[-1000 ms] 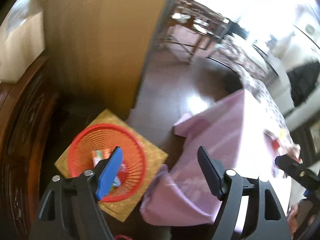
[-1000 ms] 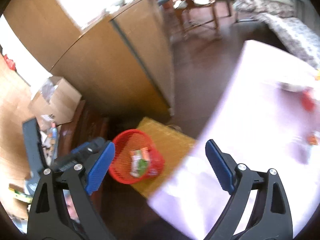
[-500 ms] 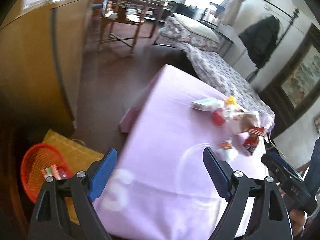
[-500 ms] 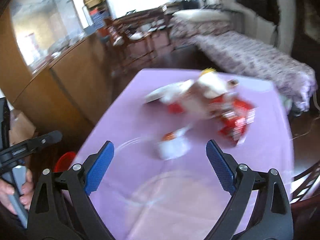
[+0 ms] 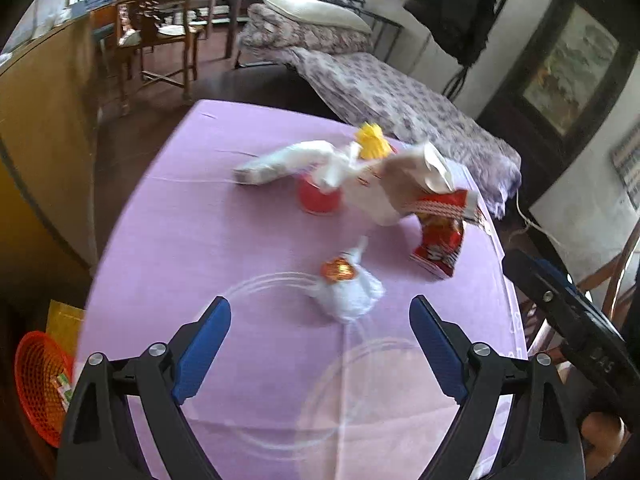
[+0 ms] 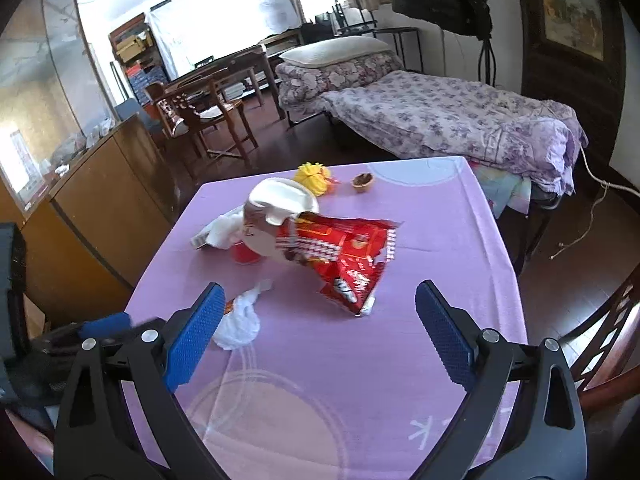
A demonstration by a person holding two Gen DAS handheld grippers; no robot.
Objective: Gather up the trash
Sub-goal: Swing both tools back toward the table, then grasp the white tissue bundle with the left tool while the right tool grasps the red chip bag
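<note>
Both my tongs hang over the near end of the desk (image 6: 440,216), which has a purple cloth w/ pale circles on it. Left tongs (image 5: 320,344) stand wide, nothing btwn the blue pads, jaws apart w/ only cloth under them. Right tongs (image 6: 320,334) also wide and empty.

Trash is all on the desk, mid to far end:
- crumpled white wrapper (image 5: 350,294) w/ an orange-red bit on top, closest to me, just ahead of the left tongs; in the right view it sits right beside the left-hand pad, apart from it.
- red snack bag (image 6: 348,256), lying flat, torn open, ahead of the right tongs, near desk centre.
- brown-and-white paper bag (image 6: 276,212), touching the snack bag's far end, partly lying over it.
- small red cup (image 5: 318,198) tucked against the paper bag, white tissue (image 5: 280,162) trailing off beside it.
- yellow crumpled ball (image 6: 314,174) further back; a small brown nutshell-like piece (image 6: 362,180) near it, can't tell what exactly.

Orange mesh basket (image 5: 38,390) on the floor at the desk's left, a few wrappers inside. Bed (image 6: 460,116) w/ floral cover beyond the desk. Left view is a bit blurred.
</note>
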